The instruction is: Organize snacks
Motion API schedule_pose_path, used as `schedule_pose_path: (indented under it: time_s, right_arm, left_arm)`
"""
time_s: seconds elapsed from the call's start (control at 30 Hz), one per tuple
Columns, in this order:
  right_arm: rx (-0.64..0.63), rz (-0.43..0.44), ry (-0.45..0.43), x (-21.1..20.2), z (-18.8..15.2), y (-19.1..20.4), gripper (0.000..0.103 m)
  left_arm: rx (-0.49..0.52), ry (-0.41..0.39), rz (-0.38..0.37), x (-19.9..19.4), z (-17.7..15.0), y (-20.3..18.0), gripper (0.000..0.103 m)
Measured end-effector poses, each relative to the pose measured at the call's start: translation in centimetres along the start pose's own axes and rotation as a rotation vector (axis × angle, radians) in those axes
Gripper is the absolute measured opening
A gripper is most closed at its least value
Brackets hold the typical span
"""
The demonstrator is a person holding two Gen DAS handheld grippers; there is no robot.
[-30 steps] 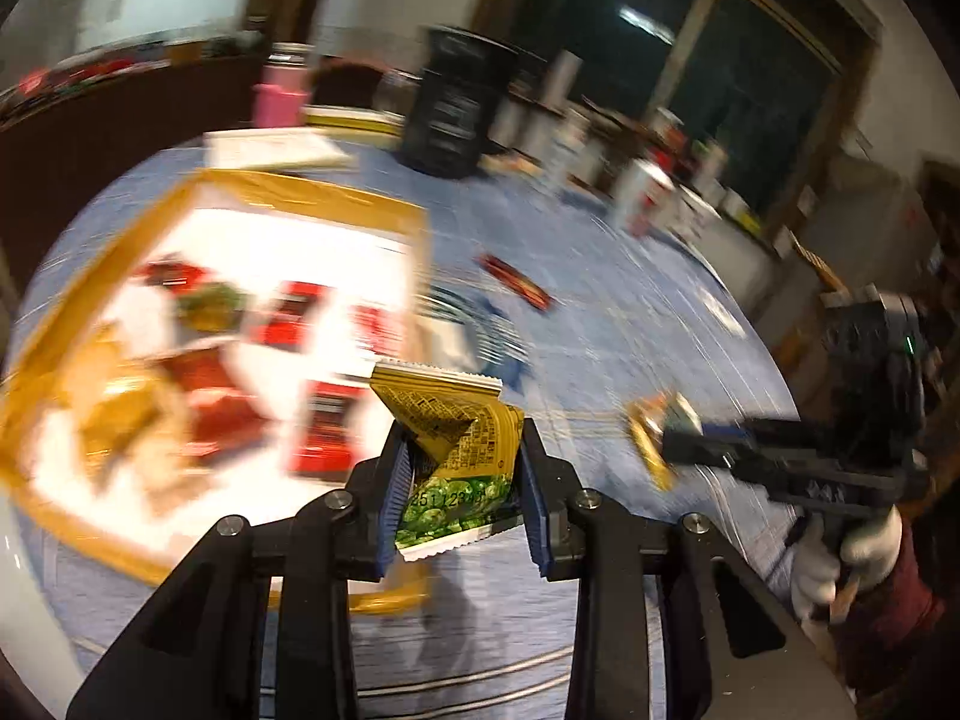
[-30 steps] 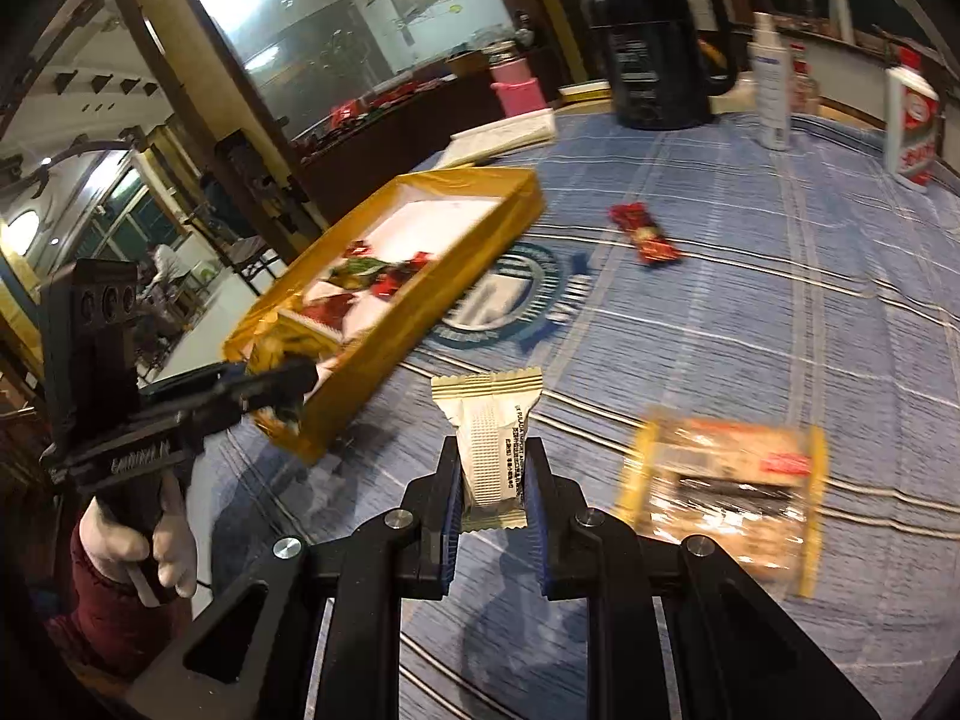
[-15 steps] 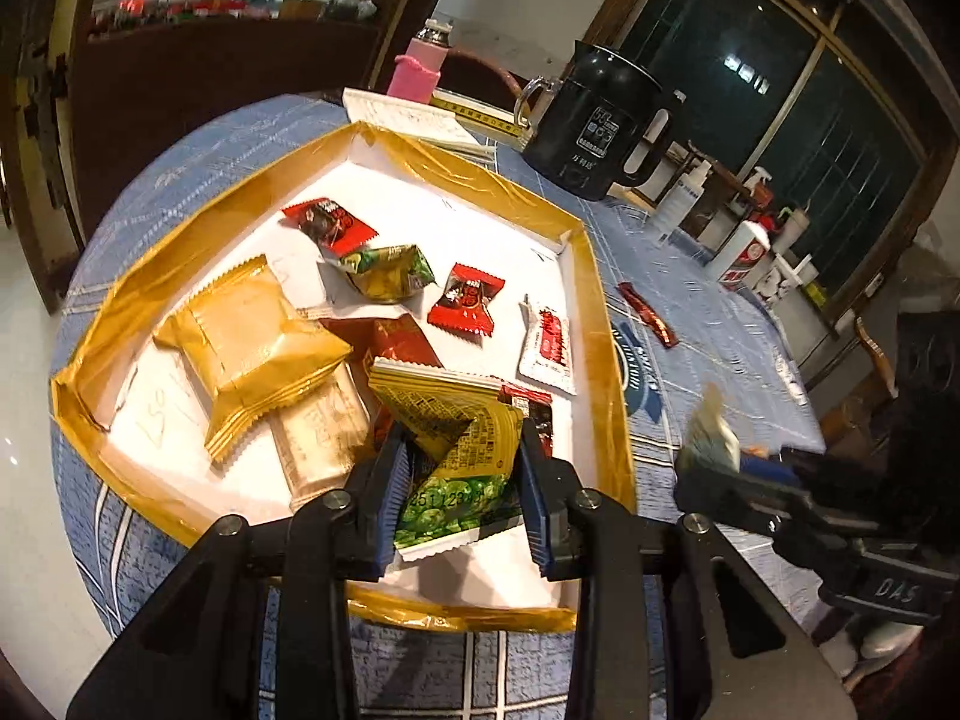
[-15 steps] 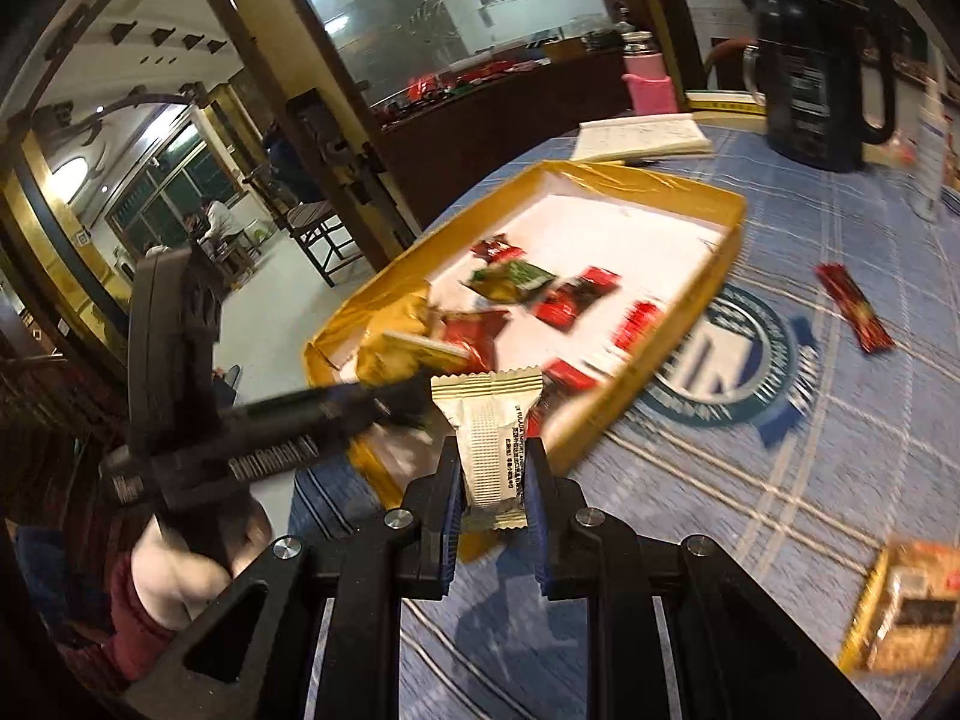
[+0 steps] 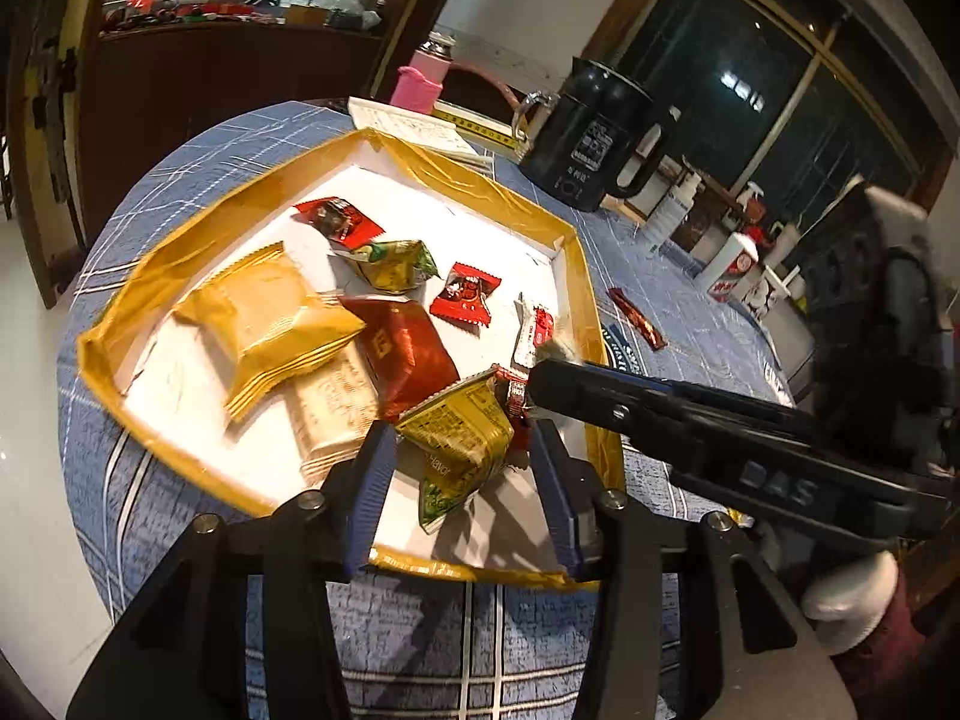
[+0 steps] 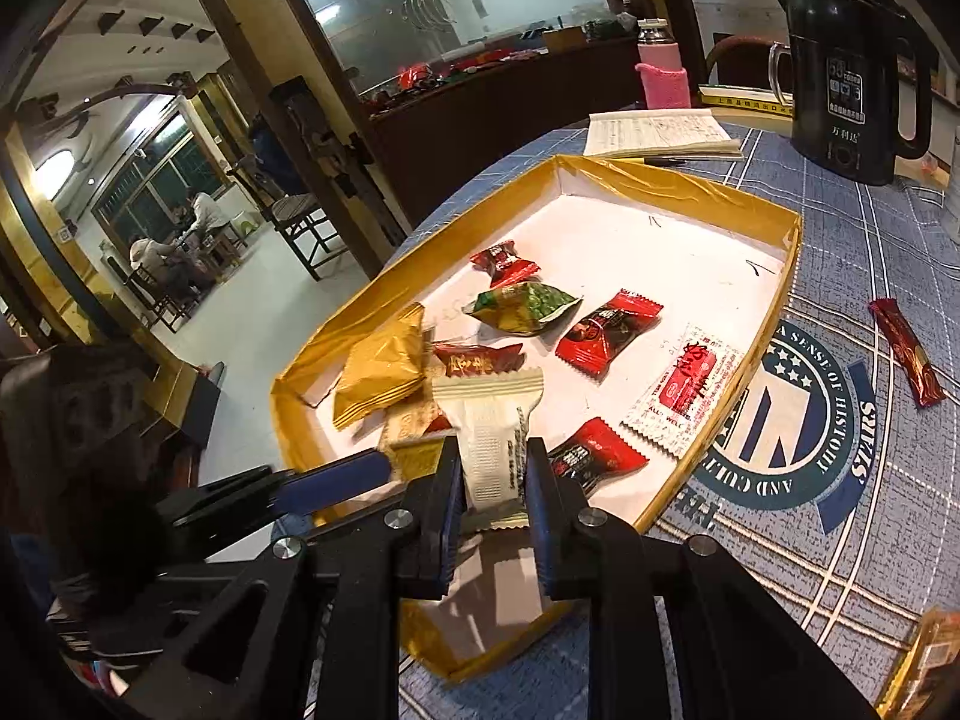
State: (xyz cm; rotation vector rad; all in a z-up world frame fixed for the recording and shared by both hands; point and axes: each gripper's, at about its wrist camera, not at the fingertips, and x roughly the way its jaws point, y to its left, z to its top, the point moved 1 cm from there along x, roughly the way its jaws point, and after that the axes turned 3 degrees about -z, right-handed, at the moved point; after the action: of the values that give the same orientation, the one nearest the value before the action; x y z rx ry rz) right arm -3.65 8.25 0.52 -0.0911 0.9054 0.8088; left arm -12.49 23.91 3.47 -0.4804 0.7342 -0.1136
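Opening over the gold-edged tray (image 5: 576, 252), our left gripper (image 5: 459, 468) frees the yellow-green packet (image 5: 462, 438), which touches neither pad. Our right gripper (image 6: 493, 489), jaws starting to part, still pinches the cream wafer packet (image 6: 495, 438).

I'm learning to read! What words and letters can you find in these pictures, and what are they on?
"A SENSE OF HISTORY AND CUL…": round emblem on the tablecloth.
"DAS": side of the right tongs, seen from the left wrist.
"万利达": black kettle.
"…lavor", partly cut off: yellow-green snack packet.
Red-and-white sachet, cream packet, notebook: print too small to read.
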Motion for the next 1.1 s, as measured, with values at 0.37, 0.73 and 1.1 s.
schedule_pose_path:
  time_s: [0.37, 0.73, 1.1]
  right_arm:
    - [0.071, 0.003, -0.126, -5.8, -1.2, -2.1, 0.036]
    - [0.46, -0.153, -0.381, -19.9, -13.3, -15.4, 0.05]
    - [0.684, -0.175, -0.395, -22.4, -19.6, -22.0, 0.05]
  left_arm:
    - [0.036, -0.082, -0.066, -3.6, -0.7, -3.4, 0.081]
    - [0.062, -0.011, -0.185, -3.2, -2.3, -7.2, 0.08]
    - [0.182, 0.107, -0.203, -1.2, -5.3, -14.6, 0.081]
